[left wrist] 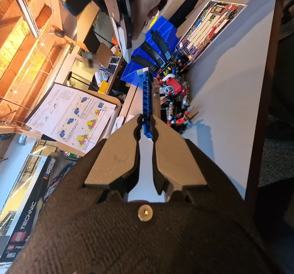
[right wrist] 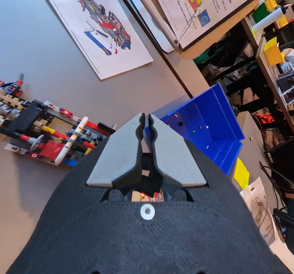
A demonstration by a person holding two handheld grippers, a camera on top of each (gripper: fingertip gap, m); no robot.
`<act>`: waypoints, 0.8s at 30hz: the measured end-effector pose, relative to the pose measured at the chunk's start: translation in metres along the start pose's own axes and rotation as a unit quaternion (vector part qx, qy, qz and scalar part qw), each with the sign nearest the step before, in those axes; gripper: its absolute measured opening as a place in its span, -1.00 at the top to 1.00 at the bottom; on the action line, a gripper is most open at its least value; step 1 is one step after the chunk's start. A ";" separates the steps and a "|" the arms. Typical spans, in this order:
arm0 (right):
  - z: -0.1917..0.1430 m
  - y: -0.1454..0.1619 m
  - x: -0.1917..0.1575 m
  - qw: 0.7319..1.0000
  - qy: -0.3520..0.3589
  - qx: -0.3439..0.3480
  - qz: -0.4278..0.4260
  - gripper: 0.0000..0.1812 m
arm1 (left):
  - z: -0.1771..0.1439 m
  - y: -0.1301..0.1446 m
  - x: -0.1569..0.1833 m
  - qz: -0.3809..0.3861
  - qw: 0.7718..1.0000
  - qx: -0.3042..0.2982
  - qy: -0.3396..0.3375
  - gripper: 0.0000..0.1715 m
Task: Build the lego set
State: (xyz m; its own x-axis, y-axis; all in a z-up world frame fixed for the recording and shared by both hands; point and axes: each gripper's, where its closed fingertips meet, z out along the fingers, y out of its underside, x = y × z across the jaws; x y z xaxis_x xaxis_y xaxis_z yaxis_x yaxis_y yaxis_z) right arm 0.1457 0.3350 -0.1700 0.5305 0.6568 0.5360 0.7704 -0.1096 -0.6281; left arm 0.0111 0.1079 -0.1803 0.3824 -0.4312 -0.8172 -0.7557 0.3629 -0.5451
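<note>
My left gripper [left wrist: 146, 120] is shut on a long blue beam with holes [left wrist: 145, 94] that has a white piece at its far end, held above the table. Beyond it lies the partly built car chassis [left wrist: 176, 91], black and grey with red parts; it also shows in the right wrist view [right wrist: 47, 132] at the left, with a white curved tube across it. My right gripper [right wrist: 146, 117] is shut and empty, raised above the table near the blue bin [right wrist: 206, 129]. It also shows at the top of the left wrist view [left wrist: 125, 48], above the bin.
The blue bin [left wrist: 159, 32] holds a few tiny loose pieces. An open instruction booklet [right wrist: 98, 27] lies on the grey table [right wrist: 39, 43]. A sticker sheet [left wrist: 210, 27] lies by the table edge. A sheet of printed instructions on a board [left wrist: 71, 115] and a set box [left wrist: 31, 210] stand beside the table. The grippers' ends are close to 25 cm from one another.
</note>
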 end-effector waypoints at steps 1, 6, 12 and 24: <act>-0.004 -0.001 0.001 1.000 -0.002 0.004 0.004 0.97 | 0.001 0.000 0.000 0.001 1.000 -0.001 0.003 0.93; -0.034 0.002 0.016 0.997 -0.029 0.041 0.062 0.77 | 0.022 0.011 -0.023 -0.012 0.999 -0.031 -0.015 0.94; -0.067 0.039 0.064 0.972 -0.057 0.103 0.205 0.64 | 0.062 0.053 -0.044 0.068 0.990 -0.116 -0.034 0.93; -0.052 0.110 0.022 0.949 -0.164 0.073 0.261 0.47 | -0.004 0.131 0.009 0.136 0.971 -0.199 0.004 0.92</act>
State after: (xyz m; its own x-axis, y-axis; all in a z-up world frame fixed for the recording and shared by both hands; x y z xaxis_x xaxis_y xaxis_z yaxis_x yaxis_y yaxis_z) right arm 0.2607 0.2986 -0.1982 0.6685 0.7414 -0.0581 0.3637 -0.3941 -0.8441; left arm -0.0864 0.1486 -0.2579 0.1358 -0.3716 -0.9184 -0.9743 0.1183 -0.1919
